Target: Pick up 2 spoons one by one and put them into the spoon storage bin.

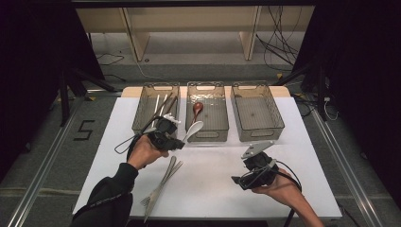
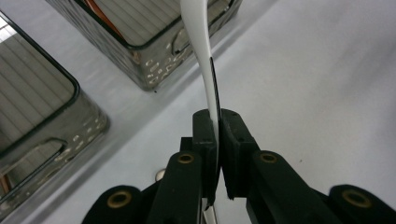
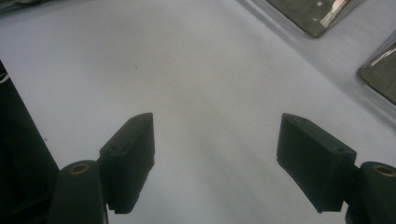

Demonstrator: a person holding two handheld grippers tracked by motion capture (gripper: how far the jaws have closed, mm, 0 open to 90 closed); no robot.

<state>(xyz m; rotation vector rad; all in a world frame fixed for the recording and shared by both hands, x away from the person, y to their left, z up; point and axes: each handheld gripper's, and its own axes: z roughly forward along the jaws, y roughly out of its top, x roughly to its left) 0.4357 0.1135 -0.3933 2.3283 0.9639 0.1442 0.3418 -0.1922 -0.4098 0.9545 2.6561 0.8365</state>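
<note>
Gripping the white spoon [image 2: 201,51] by its thin handle, the left tongs [image 2: 217,154] are clenched on it, holding it above the bench [image 1: 213,184] just in front of the middle bin [image 1: 206,111], its bowl reaching toward that bin's near rim. A brown spoon [image 1: 197,109] already lies inside. The right tongs [image 3: 217,161] hang released over bare bench at the near right, grasping nothing. With so narrow a pinch, the spoon could pivot or slip, and its bowl might catch the rim and drop short, near the forks [image 1: 163,182] lying at the near left.
</note>
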